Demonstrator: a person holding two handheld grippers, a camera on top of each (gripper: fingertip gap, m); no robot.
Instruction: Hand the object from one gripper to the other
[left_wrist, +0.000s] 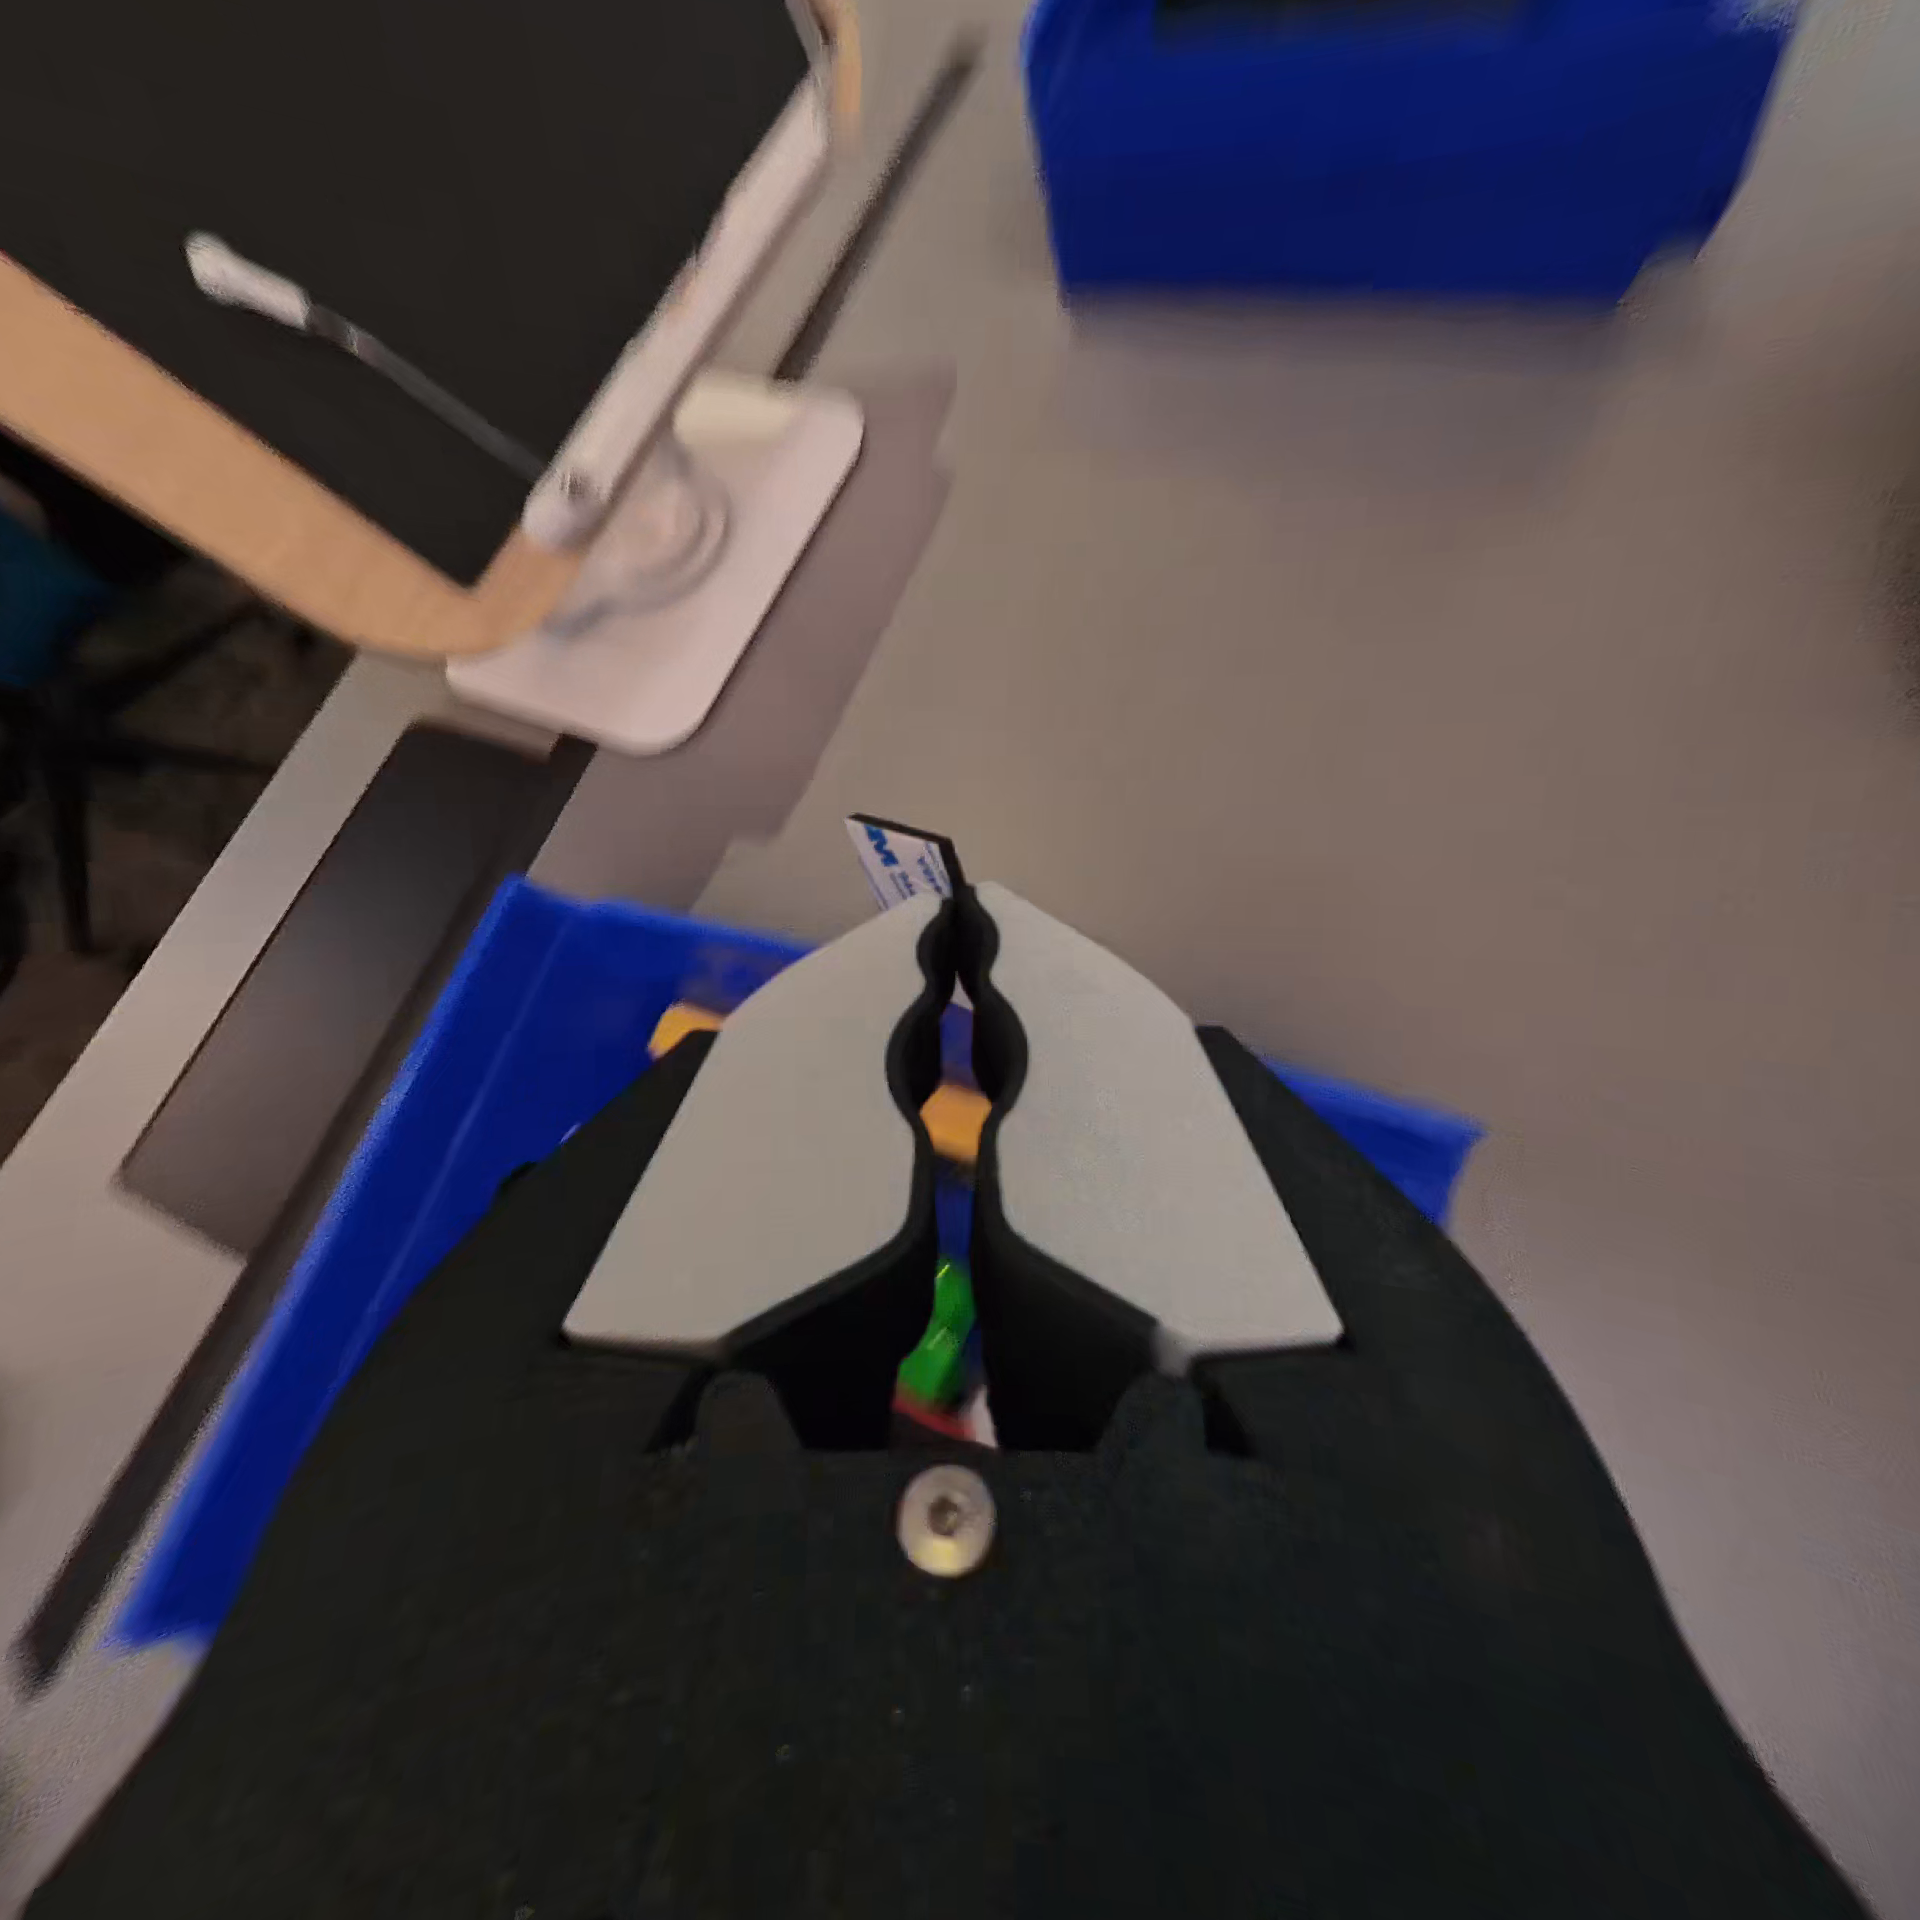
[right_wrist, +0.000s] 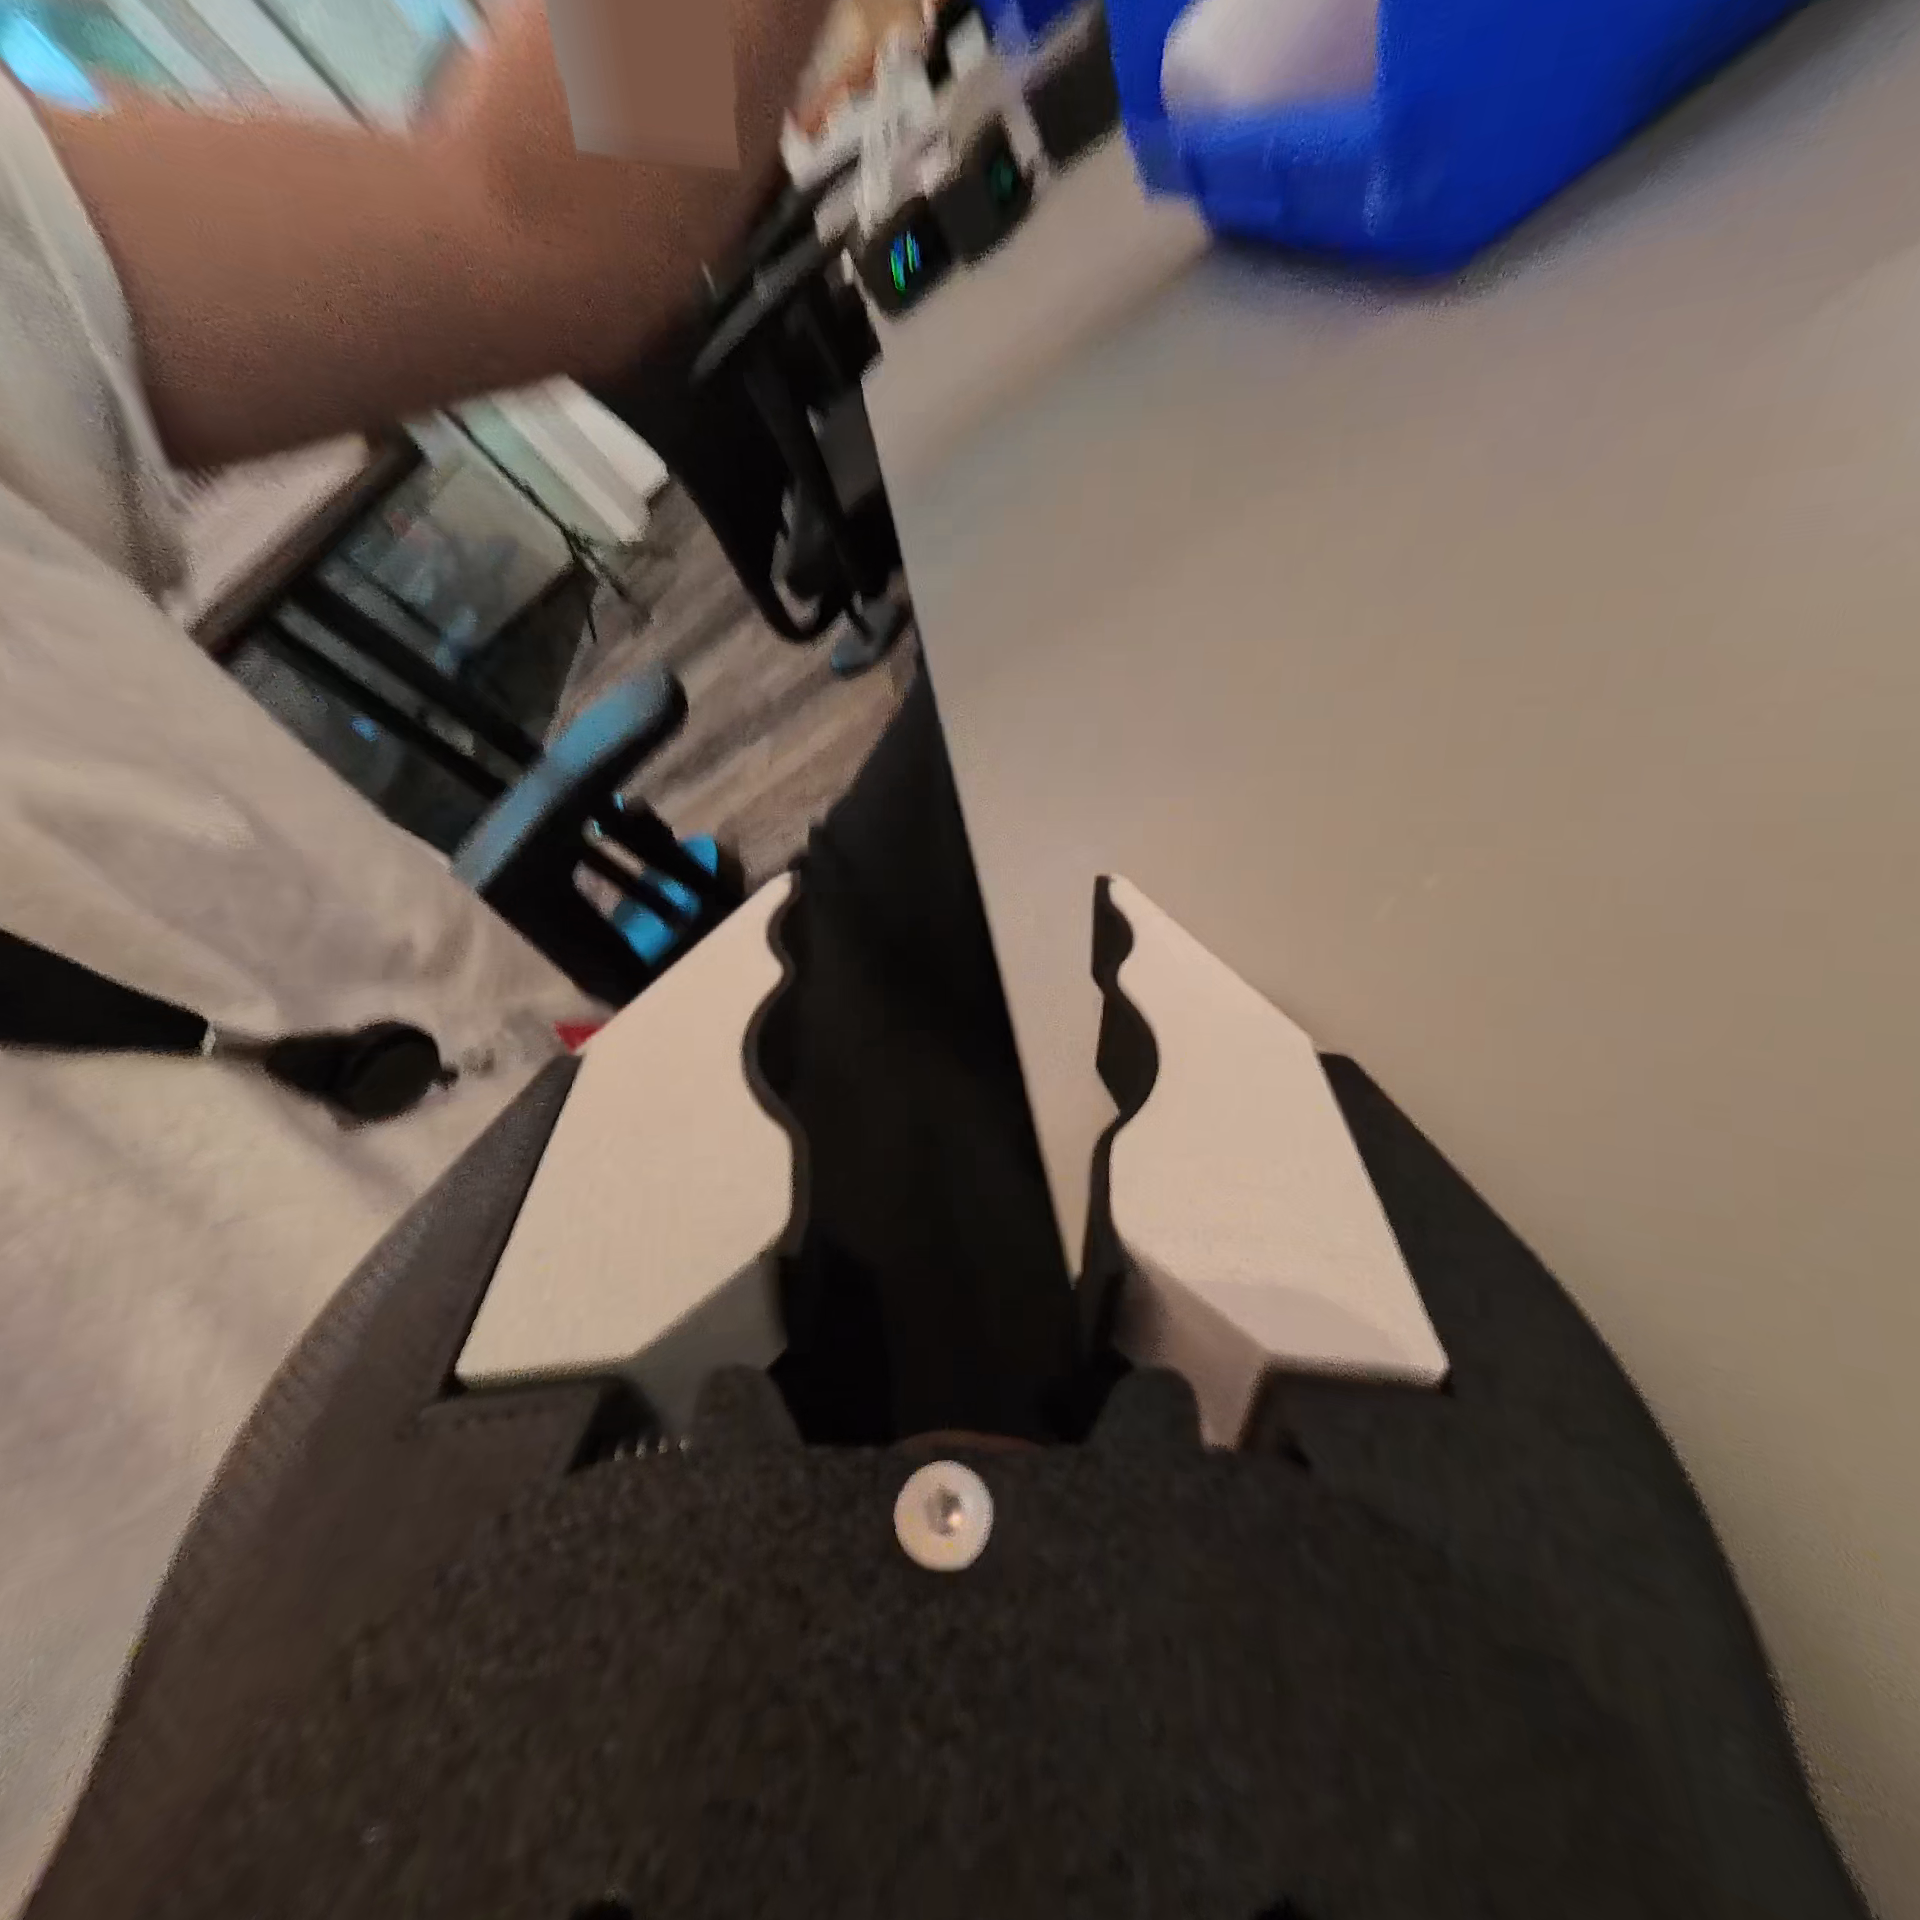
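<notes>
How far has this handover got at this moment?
Done: the left gripper is shut on a thin flat strip, lifted above a blue bin. In hand: carrying it. Left: the transfer itself; the right gripper is open and empty over the table edge, and neither view shows the other gripper.

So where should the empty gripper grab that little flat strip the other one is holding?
On the free end of the strip poking out past the left gripper, probably. It is thin and flat, so the open right gripper should come from ahead and close on its two broad faces.
</notes>
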